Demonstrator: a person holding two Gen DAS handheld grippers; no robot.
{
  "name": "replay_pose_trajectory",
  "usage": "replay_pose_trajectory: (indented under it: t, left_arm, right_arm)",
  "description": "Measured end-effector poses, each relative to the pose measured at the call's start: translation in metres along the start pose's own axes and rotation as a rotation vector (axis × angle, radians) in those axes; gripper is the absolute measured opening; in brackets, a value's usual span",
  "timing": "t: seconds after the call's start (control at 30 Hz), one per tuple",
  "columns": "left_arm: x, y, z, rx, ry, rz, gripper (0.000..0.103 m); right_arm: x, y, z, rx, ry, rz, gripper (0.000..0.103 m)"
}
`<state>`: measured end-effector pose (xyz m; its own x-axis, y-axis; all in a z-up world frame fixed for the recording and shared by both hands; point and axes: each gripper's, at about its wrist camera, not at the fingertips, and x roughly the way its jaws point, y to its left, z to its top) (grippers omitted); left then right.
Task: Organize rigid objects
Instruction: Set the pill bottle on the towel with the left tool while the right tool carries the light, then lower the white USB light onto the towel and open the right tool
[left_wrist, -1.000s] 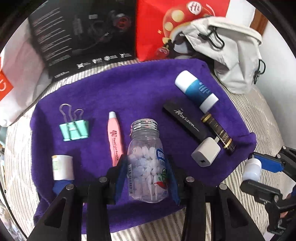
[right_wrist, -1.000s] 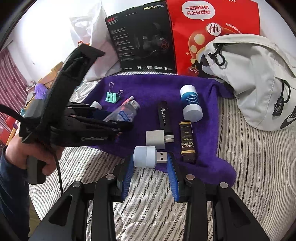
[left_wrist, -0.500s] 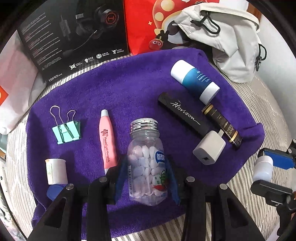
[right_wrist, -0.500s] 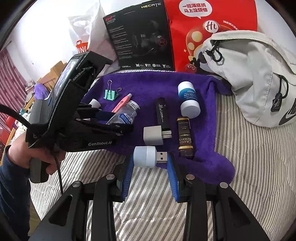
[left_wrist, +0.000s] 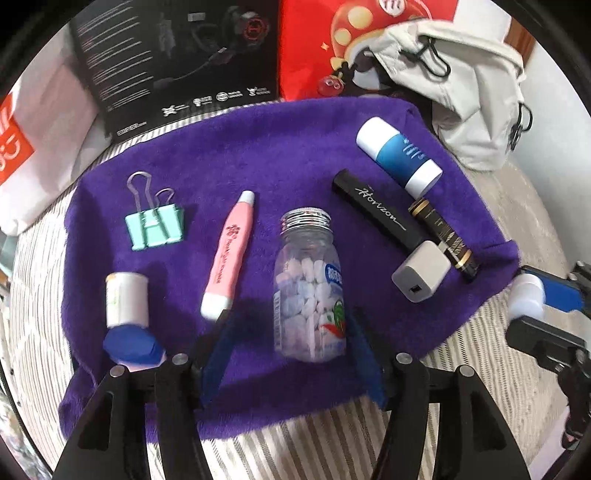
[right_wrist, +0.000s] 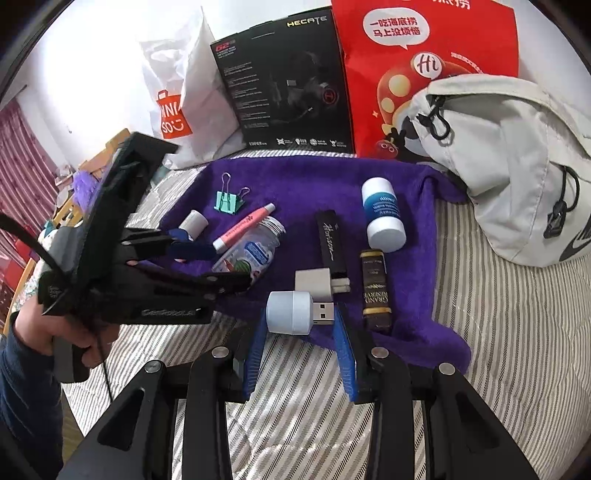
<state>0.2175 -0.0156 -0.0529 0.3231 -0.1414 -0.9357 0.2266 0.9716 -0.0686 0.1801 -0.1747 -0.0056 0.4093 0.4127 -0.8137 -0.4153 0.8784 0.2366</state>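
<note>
- My left gripper (left_wrist: 291, 343) has its blue-padded jaws spread wide, with a gap on each side of the clear mint bottle (left_wrist: 309, 286) that lies between them; it grips nothing.
- That bottle rests on its side on the purple towel (left_wrist: 258, 147), its silver screw cap pointing away from me and white tablets showing through the plastic.
- My right gripper (right_wrist: 299, 325) is clamped on the small white USB plug light (right_wrist: 295, 312), holding it crosswise with the metal plug toward the right pad, over the towel's near edge (right_wrist: 436, 339).
- Left of the bottle on the towel lie a pink tube (left_wrist: 229, 254), a green binder clip (left_wrist: 155, 221) and a little white tube with a blue cap (left_wrist: 127, 317), each apart from the others.
- Right of the bottle, a black case marked Horizon (left_wrist: 380, 212) runs diagonally, with a white wall charger (left_wrist: 421, 271) at its near end.
- A dark gold-banded tube (left_wrist: 445, 236) lies just beside the case, and a blue-and-white bottle (left_wrist: 399, 155) sits beyond it.
- The towel is spread on a striped bedcover (right_wrist: 517, 350).
- At the back stand a black headset box (right_wrist: 284, 81), a red paper bag (right_wrist: 424, 55) and a grey backpack (right_wrist: 509, 155).
- In the right wrist view my hand (right_wrist: 55, 336) grips the left tool's handle.
</note>
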Motion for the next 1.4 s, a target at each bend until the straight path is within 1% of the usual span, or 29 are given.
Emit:
replay_pose_trajectory:
  t: [0.07, 0.13, 0.2, 0.3, 0.37, 0.47, 0.5, 0.63, 0.7, 0.8, 0.9, 0.93, 1.07, 1.13, 1.3, 1.4]
  left_arm:
    - [-0.01, 0.002, -0.003, -0.009, -0.015, -0.001, 0.061]
    - [-0.022, 0.005, -0.009, -0.009, -0.036, 0.012, 0.072]
    - [-0.032, 0.009, -0.014, -0.01, -0.056, 0.034, 0.077]
    - [-0.042, 0.02, -0.018, -0.03, -0.075, 0.056, 0.077]
    - [-0.047, 0.027, -0.022, -0.039, -0.08, 0.074, 0.077]
    - [-0.052, 0.036, -0.03, -0.048, -0.104, 0.138, 0.077]
    - [-0.056, 0.04, -0.034, -0.053, -0.11, 0.143, 0.077]
    - [-0.068, 0.06, -0.049, -0.102, -0.135, 0.148, 0.077]
    - [-0.073, 0.07, -0.056, -0.126, -0.145, 0.149, 0.077]
    - [-0.078, 0.081, -0.064, -0.153, -0.153, 0.144, 0.077]
    - [-0.079, 0.088, -0.069, -0.168, -0.155, 0.129, 0.077]
    - [-0.078, 0.09, -0.07, -0.171, -0.156, 0.124, 0.077]
    - [-0.076, 0.096, -0.072, -0.185, -0.153, 0.113, 0.077]
    - [-0.077, 0.099, -0.074, -0.194, -0.16, 0.099, 0.077]
    - [-0.08, 0.102, -0.074, -0.204, -0.172, 0.074, 0.077]
    - [-0.083, 0.101, -0.074, -0.198, -0.178, 0.071, 0.077]
  right_arm:
    - [0.001, 0.002, 0.003, -0.008, -0.003, -0.002, 0.036]
    - [0.003, 0.006, 0.007, -0.022, 0.0, -0.008, 0.036]
    - [0.002, 0.01, 0.009, -0.034, -0.006, -0.009, 0.036]
    - [-0.003, 0.014, 0.012, -0.029, -0.021, 0.016, 0.036]
    - [-0.005, 0.017, 0.013, -0.037, -0.023, 0.007, 0.036]
    - [-0.007, 0.019, 0.016, -0.043, -0.028, 0.014, 0.036]
    - [-0.005, 0.019, 0.018, -0.042, -0.025, 0.015, 0.036]
    - [0.016, 0.023, 0.022, -0.072, 0.021, 0.005, 0.036]
    - [0.031, 0.028, 0.025, -0.095, 0.048, -0.014, 0.036]
    - [0.053, 0.036, 0.03, -0.123, 0.086, -0.014, 0.036]
    - [0.071, 0.041, 0.033, -0.166, 0.118, -0.059, 0.036]
    - [0.072, 0.042, 0.035, -0.179, 0.111, -0.068, 0.036]
    - [0.089, 0.047, 0.041, -0.248, 0.172, -0.142, 0.036]
    - [0.094, 0.049, 0.04, -0.28, 0.191, -0.161, 0.036]
    - [0.107, 0.045, 0.042, -0.292, 0.22, -0.159, 0.036]
    - [0.11, 0.042, 0.045, -0.273, 0.226, -0.137, 0.036]
